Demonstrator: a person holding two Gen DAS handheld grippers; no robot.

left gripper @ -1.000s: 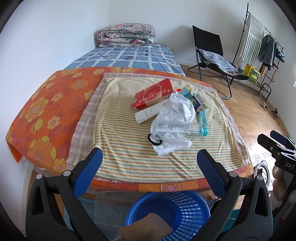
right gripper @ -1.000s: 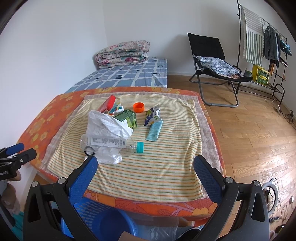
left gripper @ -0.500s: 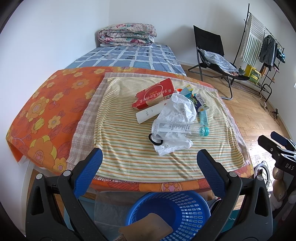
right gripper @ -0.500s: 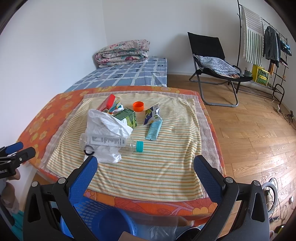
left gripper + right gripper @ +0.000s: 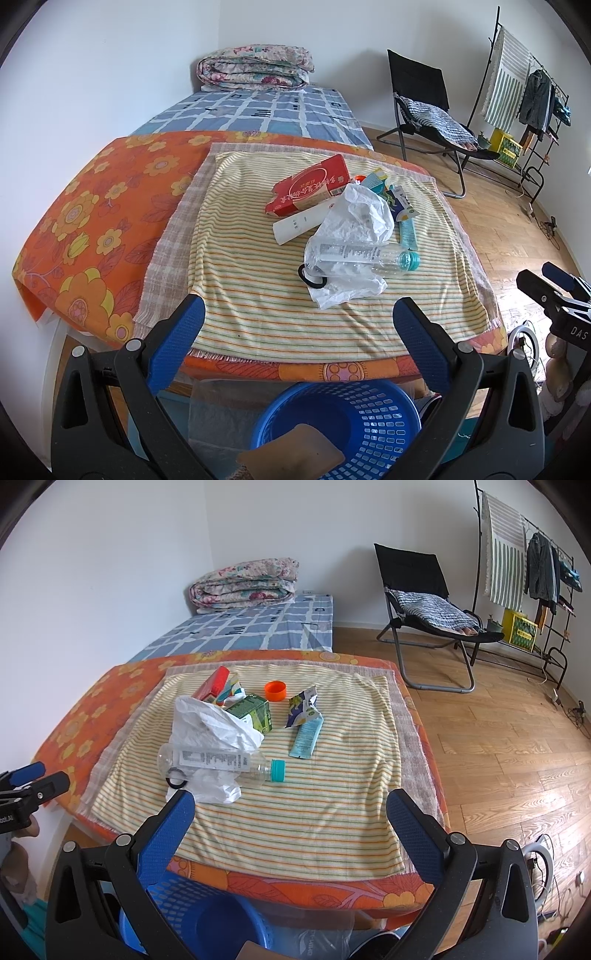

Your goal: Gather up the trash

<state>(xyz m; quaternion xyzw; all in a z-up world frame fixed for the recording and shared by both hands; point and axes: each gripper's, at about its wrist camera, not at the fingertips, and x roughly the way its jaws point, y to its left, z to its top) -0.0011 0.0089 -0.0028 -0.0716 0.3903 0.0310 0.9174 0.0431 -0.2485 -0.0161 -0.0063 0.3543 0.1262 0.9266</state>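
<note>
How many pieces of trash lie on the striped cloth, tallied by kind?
Clear plastic bottle: 1
White plastic bag: 1
Cartons or boxes: 2 (red box, green carton)
White tube: 1
Orange cap: 1
Wrappers or sachets: 3 (blue sachet, crumpled wrapper, colourful wrapper)
Black ring: 1
Total: 10; more may be hidden under the bag.

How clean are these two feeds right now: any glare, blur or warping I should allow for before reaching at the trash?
Left wrist view: even daylight, sharp, soft shadows; fisheye bends the table edges and darkens the corners. Right wrist view: equally sharp; window light shines on the wood floor, and the clear bottle shows little glare, its label readable as print. Both views: the open jaws block the lower frame.
</note>
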